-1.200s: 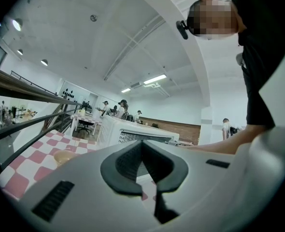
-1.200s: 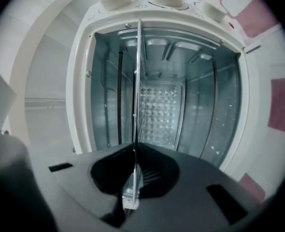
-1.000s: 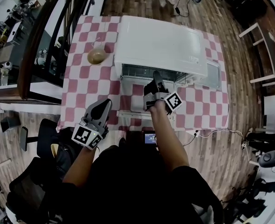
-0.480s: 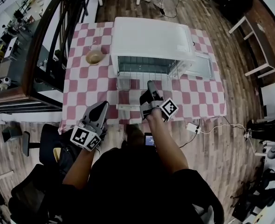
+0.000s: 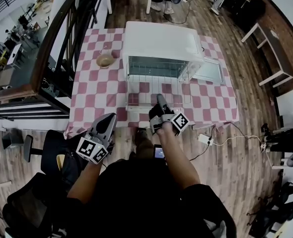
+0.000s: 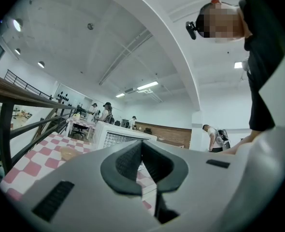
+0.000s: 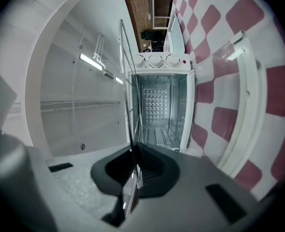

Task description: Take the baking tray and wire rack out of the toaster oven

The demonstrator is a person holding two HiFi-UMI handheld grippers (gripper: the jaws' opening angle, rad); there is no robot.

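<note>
Right gripper view shows the wire rack [image 7: 128, 81] edge-on as a thin line that runs into the right tool [image 7: 134, 153], whose jaws are clenched on the rack's near rim. Beyond it, straight ahead, the toaster oven [image 7: 159, 105] gapes open, with its ribbed back wall and bare side rails in sight. From the head view, the rack reaches from the oven's mouth out over the lowered door [image 5: 136, 109], level, towards the tabletop's near edge. Whether its far edge still sits on the rails I cannot tell.

Against the oven's right side lies the baking tray [image 5: 208, 71], flat on the red-and-white checked tabletop [image 5: 94, 90]. A small round bowl [image 5: 105, 60] sits just left of the oven.

Further left of the oven's door, at the tabletop's near edge and well apart from the rack, hangs the left tool [image 5: 109, 118]. Its pads are pressed together with nothing between them.
</note>
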